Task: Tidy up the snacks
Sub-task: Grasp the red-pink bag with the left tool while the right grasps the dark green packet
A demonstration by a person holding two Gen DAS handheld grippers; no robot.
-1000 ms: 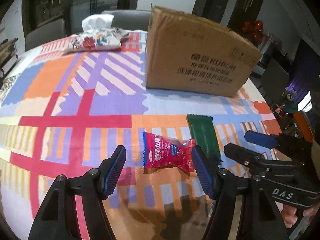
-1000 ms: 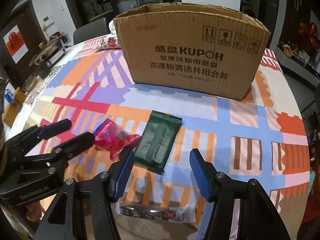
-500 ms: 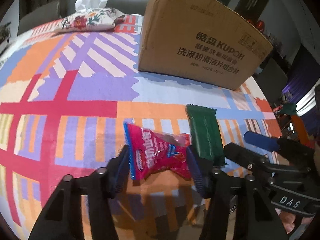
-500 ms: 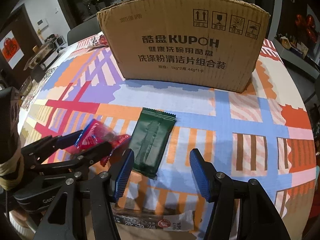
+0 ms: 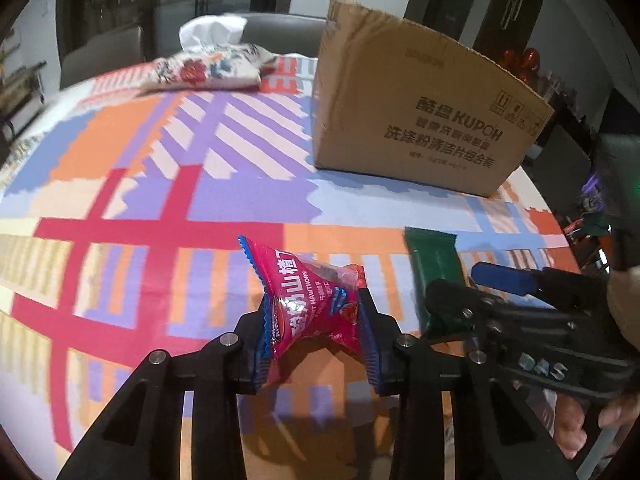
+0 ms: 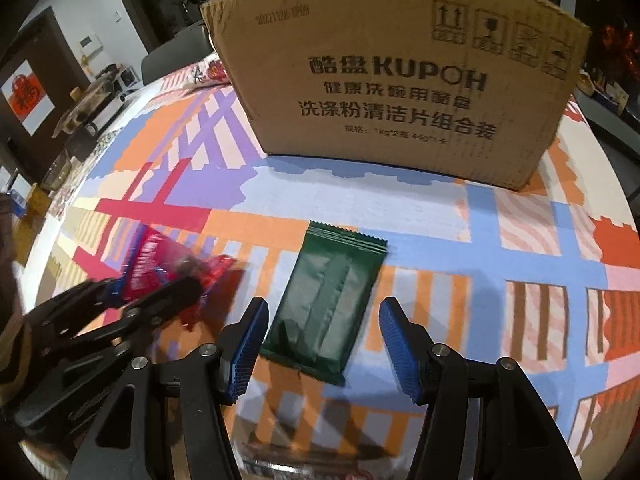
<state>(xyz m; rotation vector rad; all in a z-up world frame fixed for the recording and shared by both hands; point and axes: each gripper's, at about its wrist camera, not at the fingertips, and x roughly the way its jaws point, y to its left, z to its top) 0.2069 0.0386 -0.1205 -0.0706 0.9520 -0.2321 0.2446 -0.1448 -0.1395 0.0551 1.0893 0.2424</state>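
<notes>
At the lower centre of the left wrist view, the red snack packet (image 5: 312,304) is pinched by the left gripper (image 5: 318,340), whose jaws have just been closing. In the right wrist view, the green packet (image 6: 326,300) lies flat on the patterned tablecloth (image 6: 520,220), framed by the unclenched right gripper (image 6: 322,346). The cardboard box (image 6: 400,80) stands at the top.

— What's under the right gripper (image 6: 322,338)?

— A green packet (image 6: 326,300), flat on the tablecloth (image 6: 520,240), its near end between the parted blue pads (image 6: 394,336), which aren't touching it.

— And to the left?

— The left gripper (image 6: 156,288), blurred, has just been closing on a red packet (image 6: 160,264) and pinches it.

— Behind them?

— A cardboard box (image 6: 400,80) stands upright, well apart from both packets.
</notes>
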